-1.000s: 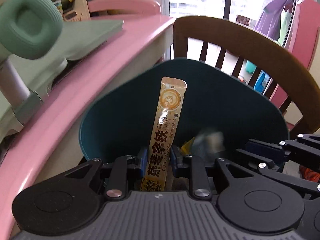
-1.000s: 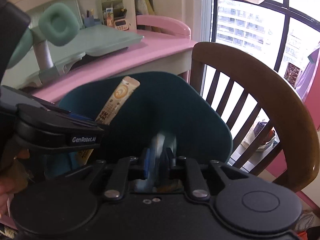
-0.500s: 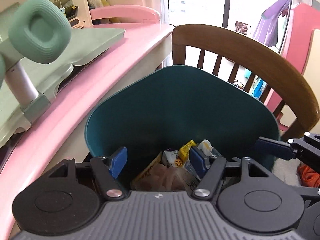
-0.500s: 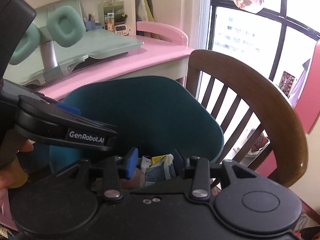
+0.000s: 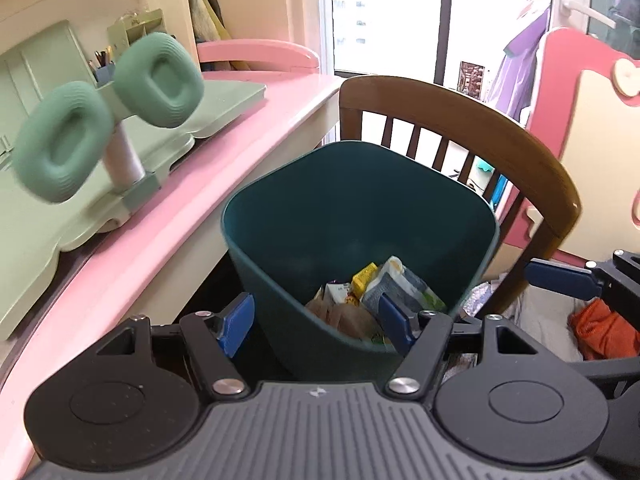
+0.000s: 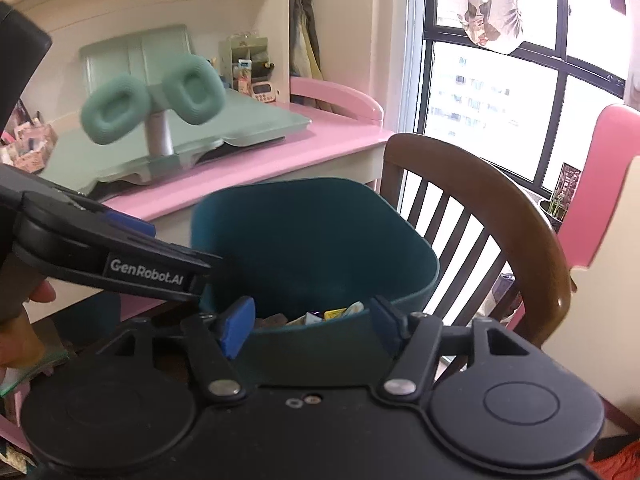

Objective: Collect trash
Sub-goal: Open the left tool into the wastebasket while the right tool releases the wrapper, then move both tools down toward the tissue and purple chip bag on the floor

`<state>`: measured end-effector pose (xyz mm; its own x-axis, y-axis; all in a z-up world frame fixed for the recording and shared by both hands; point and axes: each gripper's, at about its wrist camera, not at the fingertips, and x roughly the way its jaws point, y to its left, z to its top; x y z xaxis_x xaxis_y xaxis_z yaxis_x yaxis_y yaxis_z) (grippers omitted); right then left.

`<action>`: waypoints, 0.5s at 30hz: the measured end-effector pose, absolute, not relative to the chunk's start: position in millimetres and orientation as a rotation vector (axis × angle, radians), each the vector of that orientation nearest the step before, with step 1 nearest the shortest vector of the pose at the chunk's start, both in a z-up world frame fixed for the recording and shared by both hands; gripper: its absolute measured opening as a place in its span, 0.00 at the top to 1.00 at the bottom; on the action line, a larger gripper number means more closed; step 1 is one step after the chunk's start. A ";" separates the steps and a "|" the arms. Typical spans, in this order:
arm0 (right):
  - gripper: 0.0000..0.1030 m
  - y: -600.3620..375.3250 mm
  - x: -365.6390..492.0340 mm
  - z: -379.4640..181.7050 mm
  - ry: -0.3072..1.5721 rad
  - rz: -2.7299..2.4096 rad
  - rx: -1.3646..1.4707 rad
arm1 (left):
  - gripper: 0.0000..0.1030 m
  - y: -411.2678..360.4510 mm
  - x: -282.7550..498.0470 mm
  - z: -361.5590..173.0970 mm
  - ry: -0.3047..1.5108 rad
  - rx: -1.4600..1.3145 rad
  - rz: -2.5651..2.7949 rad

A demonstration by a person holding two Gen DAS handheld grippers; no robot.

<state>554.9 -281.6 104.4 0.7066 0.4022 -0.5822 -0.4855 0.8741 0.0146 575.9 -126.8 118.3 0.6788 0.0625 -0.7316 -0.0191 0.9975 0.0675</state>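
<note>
Now both grippers are empty: the left gripper [image 5: 316, 326], which a second ago pinched an upright coffee-mix sachet over the teal waste bin [image 5: 256, 248], has just been opening and holds its blue fingers [image 5: 236, 322] apart with nothing between them. The right gripper [image 6: 310, 326] has just been opening too, and the blurred wrapper it clamped is gone from its jaws, which stand wide and bare. Both pieces look dropped, so this round of collecting seems finished and fresh trash must be sought. The bin, between the pink desk [image 5: 168, 240] and the wooden chair [image 5: 516, 148], holds a heap of trash [image 5: 372, 292]. Its top wrapper [image 5: 400, 284] lies tilted, long axis running from lower left up to the right. The sachet itself I cannot pick out in the pile.
</note>
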 end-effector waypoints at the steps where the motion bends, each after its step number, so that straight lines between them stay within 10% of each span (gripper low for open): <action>1: 0.38 -282.1 548.4 105.1 0.609 0.496 -0.140 | 0.34 -125.7 567.5 120.3 0.820 0.052 0.042; 15: 0.26 -269.2 462.1 104.9 0.598 0.566 -0.122 | 0.31 -113.3 464.1 123.7 0.776 0.089 0.020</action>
<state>462.1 -269.2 104.9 0.6804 0.4681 -0.5638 -0.5371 0.8420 0.0509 464.1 -113.3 123.7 0.7134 0.0504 -0.6989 0.0149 0.9961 0.0871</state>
